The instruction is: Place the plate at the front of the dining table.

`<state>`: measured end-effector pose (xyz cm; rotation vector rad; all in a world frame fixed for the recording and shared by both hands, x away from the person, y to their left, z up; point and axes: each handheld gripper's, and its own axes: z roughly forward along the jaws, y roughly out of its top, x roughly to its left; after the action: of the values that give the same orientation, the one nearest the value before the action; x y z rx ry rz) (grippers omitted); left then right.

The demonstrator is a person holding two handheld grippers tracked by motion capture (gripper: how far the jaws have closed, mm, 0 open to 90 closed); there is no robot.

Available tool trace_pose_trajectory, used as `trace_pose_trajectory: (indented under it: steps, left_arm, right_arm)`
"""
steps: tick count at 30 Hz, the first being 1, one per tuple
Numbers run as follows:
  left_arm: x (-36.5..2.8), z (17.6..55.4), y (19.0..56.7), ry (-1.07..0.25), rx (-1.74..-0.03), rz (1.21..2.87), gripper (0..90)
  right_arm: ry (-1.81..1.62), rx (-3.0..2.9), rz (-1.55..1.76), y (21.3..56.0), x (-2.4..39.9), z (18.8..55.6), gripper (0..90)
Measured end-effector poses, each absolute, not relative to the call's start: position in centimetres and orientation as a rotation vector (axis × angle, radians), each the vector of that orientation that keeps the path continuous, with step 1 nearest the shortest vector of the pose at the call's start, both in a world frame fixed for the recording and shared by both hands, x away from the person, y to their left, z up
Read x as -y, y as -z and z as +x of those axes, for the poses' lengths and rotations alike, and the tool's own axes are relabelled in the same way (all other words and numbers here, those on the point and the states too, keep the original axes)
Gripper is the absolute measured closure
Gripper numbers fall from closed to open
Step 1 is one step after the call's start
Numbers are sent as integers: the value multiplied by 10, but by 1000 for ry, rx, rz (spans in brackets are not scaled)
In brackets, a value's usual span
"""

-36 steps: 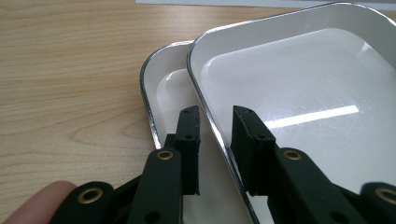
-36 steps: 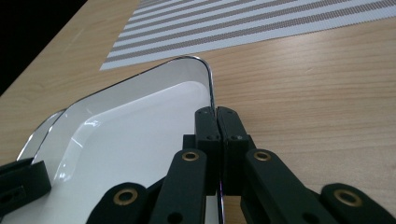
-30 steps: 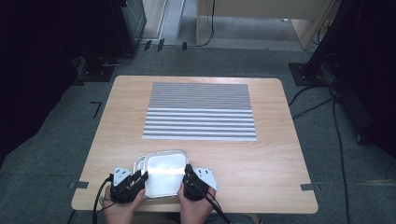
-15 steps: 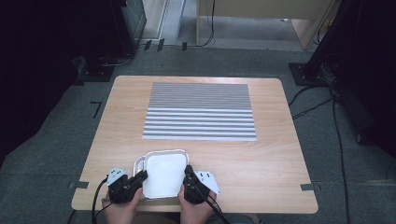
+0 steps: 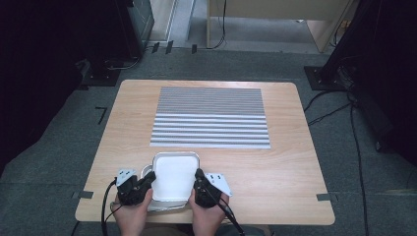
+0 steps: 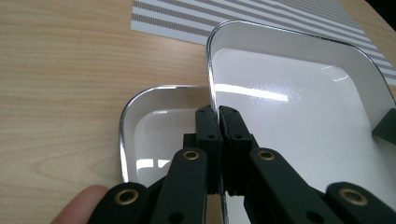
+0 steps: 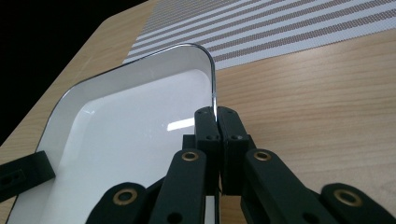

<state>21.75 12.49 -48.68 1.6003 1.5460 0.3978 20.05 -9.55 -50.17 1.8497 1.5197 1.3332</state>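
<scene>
Your left gripper (image 5: 149, 180) has just been closing, and its jaws now pinch the left rim of the upper white tray (image 5: 173, 176); in the left gripper view the chrome edge runs straight down between the pads. Your right gripper (image 5: 199, 177) pinches the opposite rim of that tray the same way, its jaws pressed tight on the thin edge. The tray sits at the near edge of the table (image 5: 295, 167), a little left of its middle, just short of the striped mat (image 5: 210, 117). A second white tray (image 6: 154, 135) lies under it, its corner poking out to the left. The upper tray looks tilted up off the lower one, though you cannot tell from above whether the two touch at the near side.
</scene>
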Motion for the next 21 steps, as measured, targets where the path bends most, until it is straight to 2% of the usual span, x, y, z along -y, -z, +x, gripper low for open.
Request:
trace_pose_trajectory:
  steps: [9, 21]
  left_arm:
    - [-99, 233, 467, -435, -1498, 1633, 888]
    - [-87, 255, 449, -444, -1472, 1615, 891]
  right_arm:
    - [-1359, -1520, 1844, 489, 124, 215, 896]
    - [-1360, -1532, 1818, 466, 139, 237, 896]
